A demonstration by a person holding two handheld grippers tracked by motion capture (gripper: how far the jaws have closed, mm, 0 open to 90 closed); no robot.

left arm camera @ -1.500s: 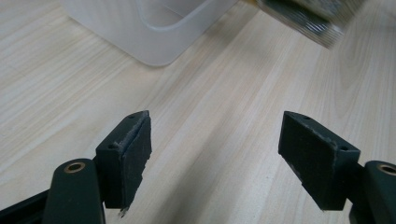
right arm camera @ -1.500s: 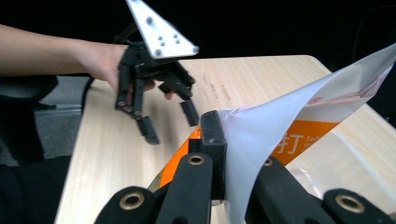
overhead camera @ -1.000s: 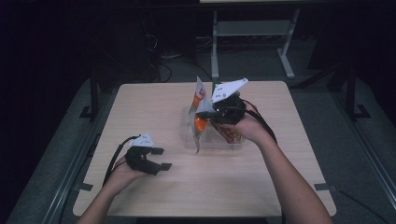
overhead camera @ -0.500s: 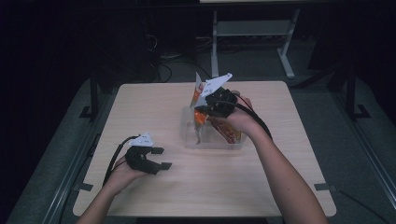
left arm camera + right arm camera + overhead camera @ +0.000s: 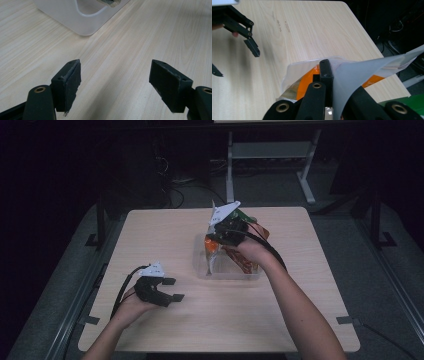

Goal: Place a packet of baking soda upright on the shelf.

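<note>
My right gripper (image 5: 215, 240) is shut on the top edge of an orange and silver snack bag (image 5: 212, 251). The bag hangs upright at the left end of a clear plastic container (image 5: 250, 276). In the right gripper view the jaws (image 5: 325, 72) pinch the bag's pale film (image 5: 362, 72), with orange print below. My left gripper (image 5: 173, 289) rests open on the wooden table (image 5: 165, 235) at the front left, well apart from the container. Nothing lies between its jaws (image 5: 115, 82), and the container's corner (image 5: 75, 17) lies ahead of them.
More orange-red packets (image 5: 245, 262) lie in the container under the right hand. A green packet (image 5: 245, 216) shows behind the right gripper. Bare tabletop spreads left of the container and along the front edge. A metal stand (image 5: 270, 155) rises beyond the table.
My right gripper has carried the snack bag a little to the left over the container. The left gripper has stayed where it was, still open.
</note>
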